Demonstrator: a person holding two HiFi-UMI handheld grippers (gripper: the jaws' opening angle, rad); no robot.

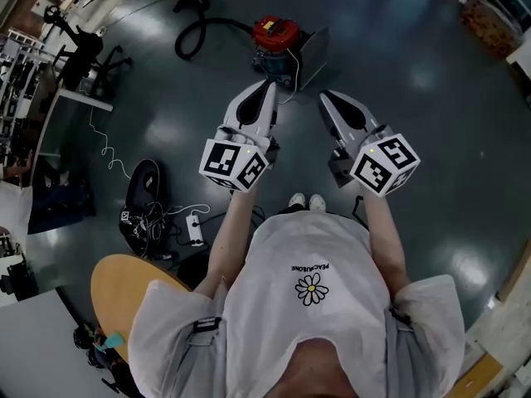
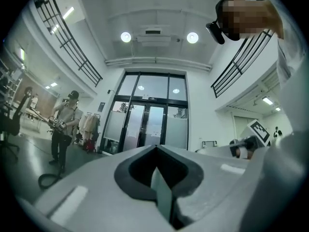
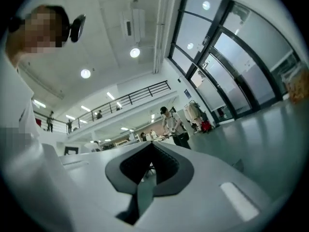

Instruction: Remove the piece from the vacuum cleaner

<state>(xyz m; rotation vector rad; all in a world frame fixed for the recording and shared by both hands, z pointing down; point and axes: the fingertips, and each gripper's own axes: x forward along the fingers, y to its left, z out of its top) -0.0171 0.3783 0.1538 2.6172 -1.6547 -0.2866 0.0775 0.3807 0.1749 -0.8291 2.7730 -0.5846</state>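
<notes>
Vacuum cleaner (image 1: 275, 36): ahead of your left gripper (image 1: 266, 92), the nearer one.
Right gripper (image 1: 328, 99): clenched, empty, like your left.

The base of the vacuum cleaner (image 1: 275, 36), at 12 o'clock in the head view, is partly covered by the left gripper (image 1: 267, 88); its details are too small to tell. The round table (image 1: 124, 284), at 7 o'clock, is partly hidden by a shoulder.

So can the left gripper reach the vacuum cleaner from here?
Probably not yet: the left gripper is held high, jaws together, the vacuum cleaner on the floor ahead. Nothing blocks the way.
</notes>
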